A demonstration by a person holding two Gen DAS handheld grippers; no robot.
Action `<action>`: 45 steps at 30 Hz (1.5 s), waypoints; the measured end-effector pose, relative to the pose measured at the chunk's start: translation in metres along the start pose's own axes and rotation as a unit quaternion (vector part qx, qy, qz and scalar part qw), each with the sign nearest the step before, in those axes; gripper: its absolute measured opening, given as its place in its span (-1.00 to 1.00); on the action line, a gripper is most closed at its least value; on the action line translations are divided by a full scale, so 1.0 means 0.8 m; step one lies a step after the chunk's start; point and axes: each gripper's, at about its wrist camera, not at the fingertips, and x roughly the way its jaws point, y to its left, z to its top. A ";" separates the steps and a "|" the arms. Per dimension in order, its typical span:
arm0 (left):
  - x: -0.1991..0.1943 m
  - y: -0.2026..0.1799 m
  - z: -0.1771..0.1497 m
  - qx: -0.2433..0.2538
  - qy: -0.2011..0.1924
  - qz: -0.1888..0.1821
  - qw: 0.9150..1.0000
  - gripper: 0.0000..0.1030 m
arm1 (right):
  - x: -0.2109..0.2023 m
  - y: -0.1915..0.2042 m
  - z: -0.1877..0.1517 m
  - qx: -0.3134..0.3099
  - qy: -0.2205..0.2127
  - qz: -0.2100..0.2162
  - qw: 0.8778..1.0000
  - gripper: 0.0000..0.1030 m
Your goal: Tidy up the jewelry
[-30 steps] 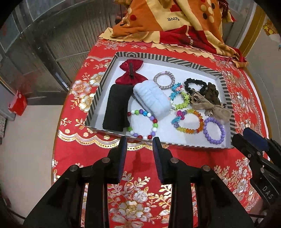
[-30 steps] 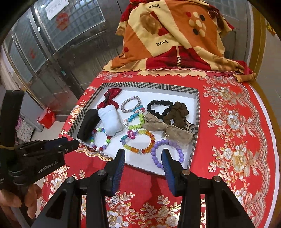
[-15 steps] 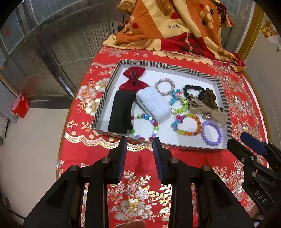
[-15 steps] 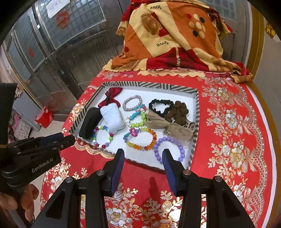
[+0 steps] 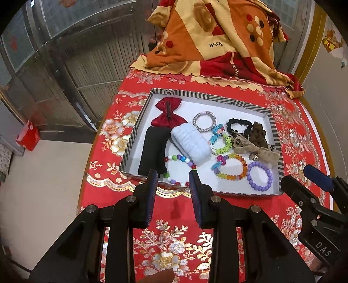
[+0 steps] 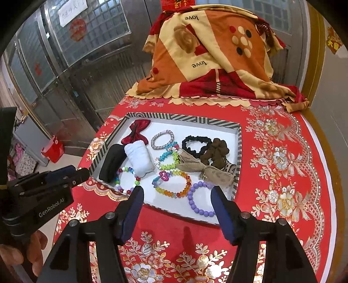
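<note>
Both grippers have drawn back from the striped tray (image 5: pixel 275 139) and the right gripper (image 6: pixel 177 194) has spread wider while the left gripper (image 5: pixel 173 178) stays parted, both empty — the jewelry, purple bracelet (image 6: pixel 199 198) included, all lies inside, fitting either sorting ahead or sorting finished.

A red floral tablecloth (image 6: pixel 282 174) lies under a folded orange blanket (image 6: pixel 206 54); a red bag (image 6: pixel 53 149), perhaps, sits on the floor.

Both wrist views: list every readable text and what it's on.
"love": printed upside down on the orange blanket, twice in the right wrist view.
"GenRobot.AI": left tongs body.
"DAS": right tongs body, rest cut off.
Paper notice on glass door: handwriting too blurred.
Red wall decorations: unreadable.
</note>
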 end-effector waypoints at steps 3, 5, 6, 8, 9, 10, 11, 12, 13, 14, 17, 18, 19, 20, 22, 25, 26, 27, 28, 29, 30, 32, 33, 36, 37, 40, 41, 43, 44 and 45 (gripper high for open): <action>-0.002 0.000 0.002 0.000 -0.004 0.001 1.000 -0.44 | 0.000 -0.001 -0.001 0.001 0.001 0.000 1.000 0.20; -0.002 0.000 0.003 0.001 -0.005 0.001 1.000 -0.44 | 0.000 -0.002 -0.001 0.001 0.002 -0.001 1.000 0.20; -0.002 -0.001 0.004 0.001 -0.006 0.001 1.000 -0.44 | 0.000 -0.004 -0.001 0.002 0.003 0.000 1.000 0.20; -0.002 -0.002 0.004 0.003 -0.008 0.002 1.000 -0.44 | 0.002 -0.004 -0.001 0.003 0.006 0.001 1.000 0.20; -0.002 -0.002 0.004 0.003 -0.007 0.002 1.000 -0.44 | 0.002 -0.005 -0.001 0.003 0.007 0.001 1.000 0.20; -0.002 -0.002 0.004 0.004 -0.007 0.002 1.000 -0.44 | 0.003 -0.004 -0.001 0.002 0.008 0.002 1.000 0.20; -0.002 -0.002 0.005 0.004 -0.006 0.002 1.000 -0.44 | 0.003 -0.004 -0.001 0.001 0.008 0.002 1.000 0.20; -0.002 -0.002 0.005 0.004 -0.006 0.002 1.000 -0.44 | 0.002 -0.003 -0.001 0.000 0.008 0.002 1.000 0.20; -0.002 -0.002 0.005 0.004 -0.006 0.003 1.000 -0.44 | 0.003 -0.003 0.000 -0.002 0.008 0.003 1.000 0.20; -0.002 -0.002 0.005 0.004 -0.006 0.003 1.000 -0.44 | 0.003 -0.003 0.000 -0.003 0.008 0.003 1.000 0.20; -0.001 -0.001 0.006 0.003 -0.006 0.004 1.000 -0.44 | 0.004 -0.001 0.002 -0.008 0.010 0.003 1.000 0.20; -0.001 -0.001 0.006 0.003 -0.007 0.004 1.000 -0.44 | 0.005 -0.001 0.002 -0.009 0.011 0.003 1.000 0.20; 0.000 -0.001 0.006 0.003 -0.007 0.005 1.000 -0.44 | 0.006 -0.002 0.001 -0.009 0.012 0.003 1.000 0.20; 0.000 0.000 0.006 0.002 -0.007 0.005 1.000 -0.44 | 0.007 -0.002 0.001 -0.008 0.013 0.003 1.000 0.20; 0.001 0.000 0.007 0.002 -0.005 0.004 1.000 -0.44 | 0.009 -0.003 0.001 -0.008 0.016 0.004 1.000 0.20; 0.001 0.000 0.007 0.003 -0.004 0.005 1.000 -0.44 | 0.009 -0.003 0.000 -0.009 0.017 0.004 1.000 0.20; 0.002 0.000 0.007 0.003 -0.003 0.006 1.000 -0.44 | 0.009 -0.003 0.000 -0.009 0.017 0.004 1.000 0.20; 0.003 -0.001 0.007 0.003 -0.002 0.006 1.000 -0.44 | 0.010 -0.003 0.000 -0.009 0.017 0.005 1.000 0.20; 0.004 -0.001 0.006 0.002 -0.001 0.006 1.000 -0.44 | 0.010 -0.003 0.000 -0.010 0.018 0.004 1.000 0.20; 0.004 -0.001 0.006 0.002 0.000 0.006 1.000 -0.44 | 0.011 -0.004 0.000 -0.010 0.018 0.004 1.000 0.20; 0.004 -0.002 0.006 0.002 0.000 0.006 1.000 -0.44 | 0.011 -0.004 0.000 -0.010 0.018 0.004 1.000 0.20; 0.005 -0.001 0.006 0.002 0.000 0.007 1.000 -0.44 | 0.010 -0.003 0.001 -0.009 0.018 0.005 1.000 0.20; 0.005 -0.002 0.006 0.001 0.000 0.007 1.000 -0.44 | 0.011 -0.003 0.000 -0.009 0.018 0.005 1.000 0.20; 0.005 -0.001 0.006 0.002 0.000 0.007 1.000 -0.44 | 0.011 -0.003 0.000 -0.011 0.020 0.004 1.000 0.20; 0.006 -0.001 0.006 0.002 0.001 0.007 1.000 -0.44 | 0.013 -0.004 0.000 -0.012 0.021 0.005 1.000 0.20; 0.006 -0.001 0.005 0.002 0.003 0.008 1.000 -0.44 | 0.016 -0.004 -0.002 -0.014 0.024 0.006 1.000 0.20; 0.006 -0.001 0.005 0.001 0.003 0.008 1.000 -0.44 | 0.017 -0.005 -0.002 -0.015 0.025 0.006 1.000 0.21; 0.007 -0.002 0.005 0.000 0.004 0.008 1.000 -0.44 | 0.018 -0.006 -0.003 -0.015 0.027 0.007 1.000 0.21; 0.007 -0.002 0.005 0.001 0.004 0.008 1.000 -0.44 | 0.018 -0.006 -0.003 -0.015 0.027 0.007 0.999 0.21; 0.007 -0.002 0.005 0.001 0.005 0.008 1.000 -0.44 | 0.018 -0.006 -0.004 -0.015 0.027 0.007 0.999 0.21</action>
